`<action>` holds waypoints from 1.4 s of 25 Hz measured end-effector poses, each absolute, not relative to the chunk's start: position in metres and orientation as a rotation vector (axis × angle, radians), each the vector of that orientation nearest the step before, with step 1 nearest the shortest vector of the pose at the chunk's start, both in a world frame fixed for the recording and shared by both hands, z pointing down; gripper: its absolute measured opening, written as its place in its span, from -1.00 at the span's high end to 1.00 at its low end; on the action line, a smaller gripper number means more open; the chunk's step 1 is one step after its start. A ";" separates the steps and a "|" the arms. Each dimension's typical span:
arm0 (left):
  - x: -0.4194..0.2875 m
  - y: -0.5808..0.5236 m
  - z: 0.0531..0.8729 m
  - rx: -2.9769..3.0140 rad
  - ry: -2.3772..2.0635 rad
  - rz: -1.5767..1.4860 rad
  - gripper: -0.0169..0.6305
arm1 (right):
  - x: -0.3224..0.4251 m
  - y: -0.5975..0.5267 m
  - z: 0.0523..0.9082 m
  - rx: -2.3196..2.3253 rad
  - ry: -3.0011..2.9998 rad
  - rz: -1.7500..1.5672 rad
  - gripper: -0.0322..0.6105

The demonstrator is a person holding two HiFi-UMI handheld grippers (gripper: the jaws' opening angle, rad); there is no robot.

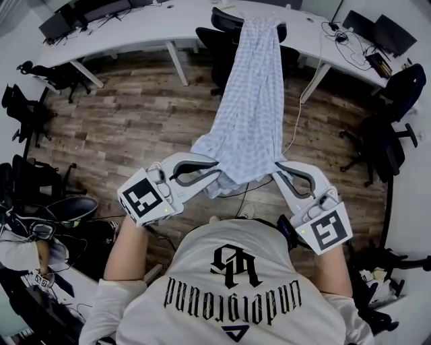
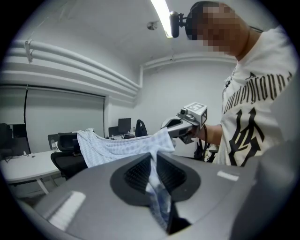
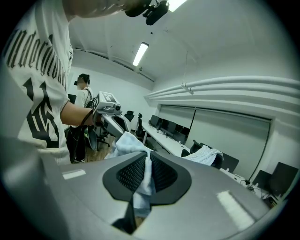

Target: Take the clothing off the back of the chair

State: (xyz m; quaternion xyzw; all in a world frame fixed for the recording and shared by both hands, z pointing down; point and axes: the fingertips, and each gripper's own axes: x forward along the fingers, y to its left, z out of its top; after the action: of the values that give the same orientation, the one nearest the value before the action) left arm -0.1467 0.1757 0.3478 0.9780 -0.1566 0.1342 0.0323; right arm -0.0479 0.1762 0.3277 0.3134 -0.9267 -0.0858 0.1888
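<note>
A pale blue checked garment [image 1: 249, 114] stretches from the back of a black office chair [image 1: 225, 20] at the far desk toward me, its top end still draped over the chair back. My left gripper [image 1: 217, 165] is shut on the garment's near left corner, and my right gripper [image 1: 277, 165] is shut on the near right corner. In the left gripper view cloth [image 2: 117, 145] is pinched between the pads [image 2: 140, 171] and runs off to the chair [image 2: 65, 157]. In the right gripper view cloth [image 3: 126, 143] bunches in the shut jaws, and the far end [image 3: 204, 154] lies on the chair.
A long curved white desk [image 1: 148, 27] with monitors [image 1: 384, 30] runs behind the chair. More black chairs [image 1: 380, 135] stand at both sides of the wooden floor [image 1: 135, 121]. A cable [image 1: 296, 128] trails down from the desk. Another person [image 3: 84, 91] stands far off.
</note>
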 end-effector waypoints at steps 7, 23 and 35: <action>-0.193 0.213 0.347 3.030 -0.448 0.379 0.69 | -0.090 0.216 0.329 0.933 -2.589 -0.222 0.83; -0.223 0.248 0.338 3.039 -0.461 0.320 0.69 | -0.120 0.246 0.353 0.966 -2.577 -0.124 0.83; -0.230 0.254 0.342 3.031 -0.466 0.328 0.69 | -0.127 0.254 0.355 0.979 -2.586 -0.121 0.83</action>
State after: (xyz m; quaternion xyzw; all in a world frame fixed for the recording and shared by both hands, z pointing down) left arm -0.2305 0.2541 0.3417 0.9823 -0.1511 0.1064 0.0288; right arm -0.1265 0.2538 0.3551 0.3476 -0.9180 -0.0431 0.1859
